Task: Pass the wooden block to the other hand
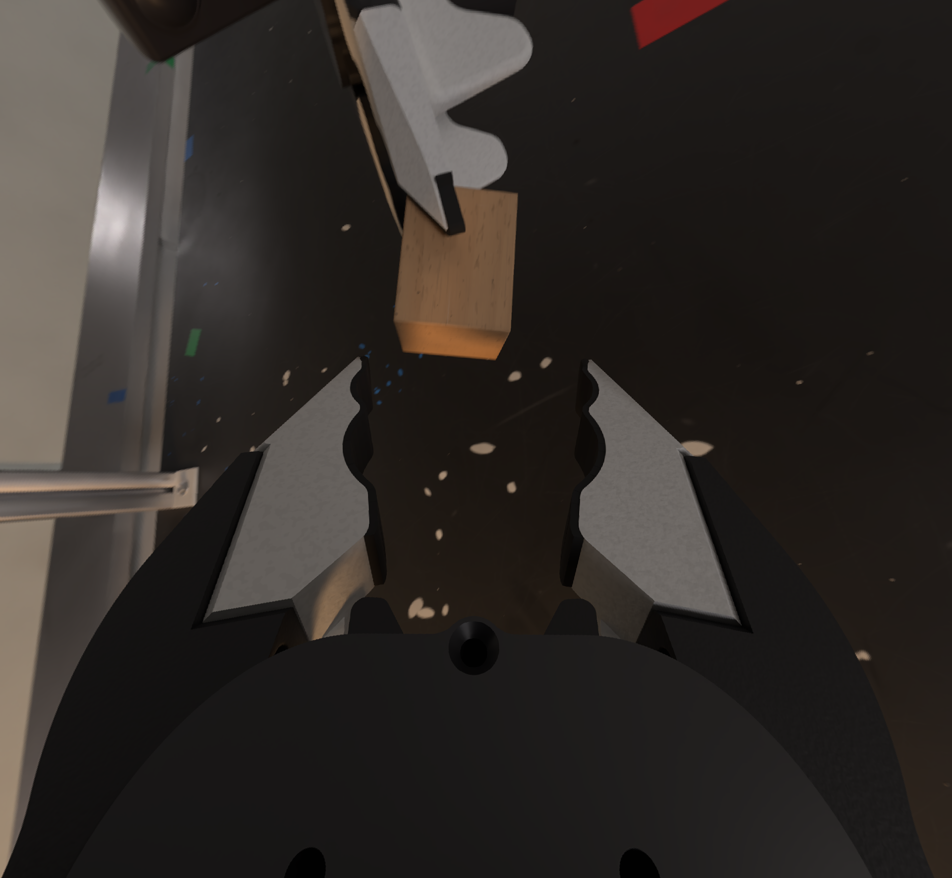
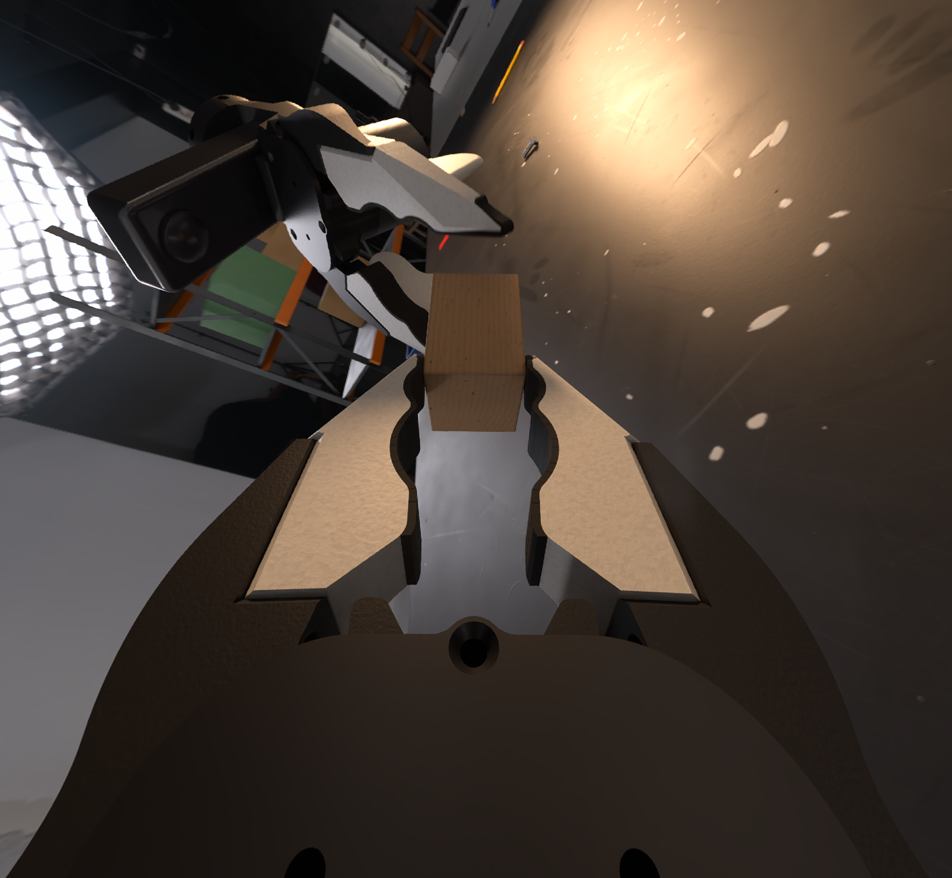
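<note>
1. Your right gripper [image 2: 474, 369] clamps the near end of the wooden block [image 2: 474, 338], held above the speckled tabletop [image 2: 721, 286].
2. Your left gripper [image 1: 474, 363] gapes empty just short of the block's free end.
3. Advance it squarely, apparently astride that end; close before the right lets go.

One wooden block [image 1: 456, 276], two grippers [image 1: 474, 374]

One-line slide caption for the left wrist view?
Open left tool faces the wooden block held by the right tool.
</note>
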